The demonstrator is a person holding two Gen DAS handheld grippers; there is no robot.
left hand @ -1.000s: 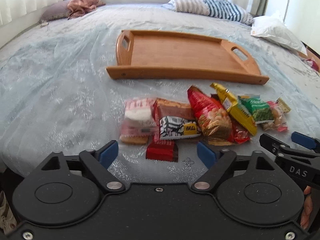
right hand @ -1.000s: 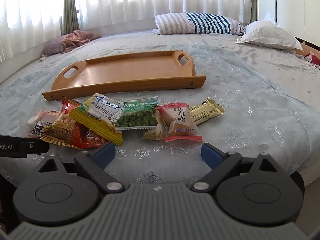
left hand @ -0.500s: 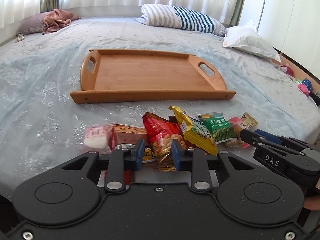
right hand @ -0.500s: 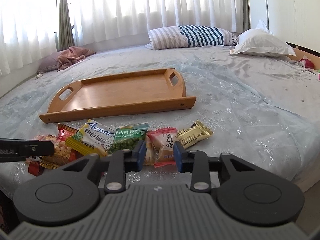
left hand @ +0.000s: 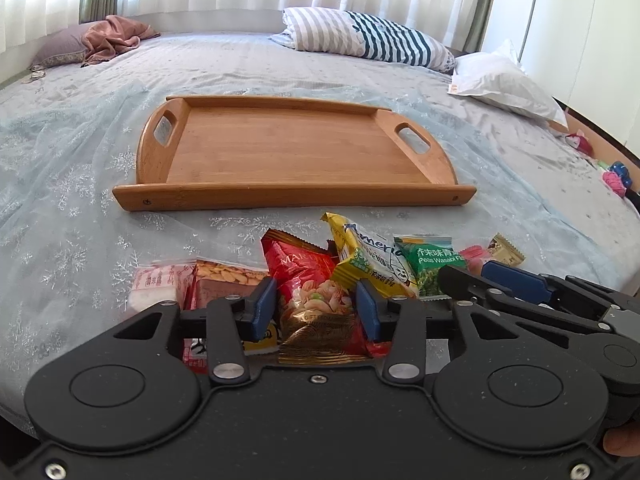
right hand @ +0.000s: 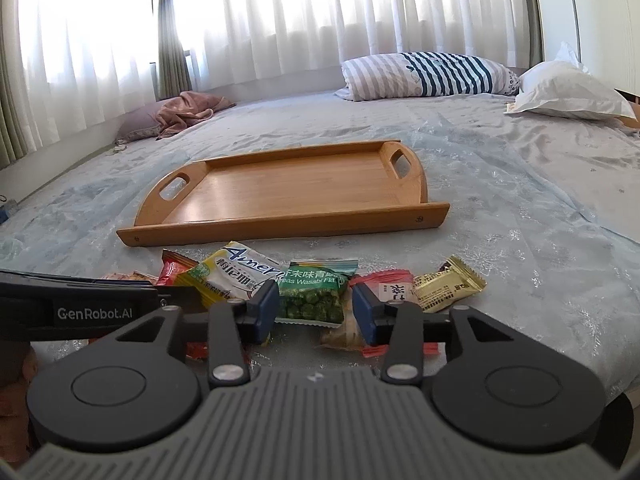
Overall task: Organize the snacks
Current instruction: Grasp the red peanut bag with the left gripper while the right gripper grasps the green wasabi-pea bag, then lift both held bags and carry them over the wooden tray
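A row of snack packets lies on the bed in front of an empty wooden tray [left hand: 296, 198]. My left gripper [left hand: 316, 312] hovers over the red nut bag [left hand: 304, 276]. Its jaws are opening, and the bag shows in the gap with neither pad touching it. A yellow wafer bag [left hand: 368, 260] leans on the red one. My right gripper [right hand: 314, 312] is also opening, above the green wasabi pea bag [right hand: 316, 292], which its pads do not grip. A red-and-white packet [right hand: 394, 286] and a gold packet [right hand: 448, 286] lie to its right.
A pink packet [left hand: 156, 280] and an almond pack [left hand: 224, 276] lie at the left end of the row. Striped pillow [left hand: 372, 38], white pillow [left hand: 504, 80] and a brown cloth [left hand: 116, 36] sit at the far side. The bed's right edge [right hand: 616, 376] is close.
Both grippers went from wide open to nearly shut, then partly reopened. The left gripper has shifted along the row, so the red bag now sits in its gap. Both views have tilted upward.
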